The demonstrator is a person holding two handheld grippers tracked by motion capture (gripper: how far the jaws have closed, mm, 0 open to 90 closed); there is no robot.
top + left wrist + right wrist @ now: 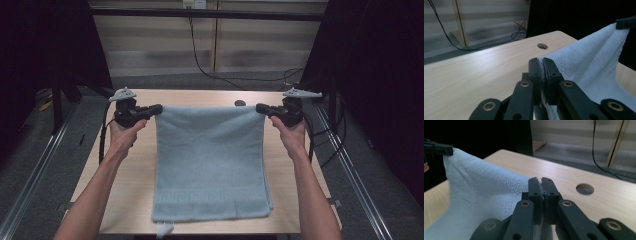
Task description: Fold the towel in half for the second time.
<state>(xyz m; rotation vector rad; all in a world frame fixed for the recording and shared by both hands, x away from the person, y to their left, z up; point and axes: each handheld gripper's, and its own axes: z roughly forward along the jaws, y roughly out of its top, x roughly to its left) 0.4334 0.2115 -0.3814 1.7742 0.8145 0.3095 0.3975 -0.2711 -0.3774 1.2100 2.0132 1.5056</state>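
A light blue towel [210, 160] hangs stretched between my two grippers, its far edge lifted off the wooden table [135, 165] and its near part lying on the table. My left gripper [157, 109] is shut on the towel's far left corner. The right gripper [260, 108] is shut on the far right corner. In the left gripper view the towel [589, 60] runs from my pinched jaws [541, 61] up to the other gripper at the top right. In the right gripper view the towel [481, 192] spans from my jaws [539, 181] to the other gripper at the upper left.
A round cable hole [240, 103] sits in the table near its far edge, also seen as a hole [584, 188] in the right gripper view. Black cables [210, 70] trail across the floor behind the table. Metal rails [350, 170] run along both sides.
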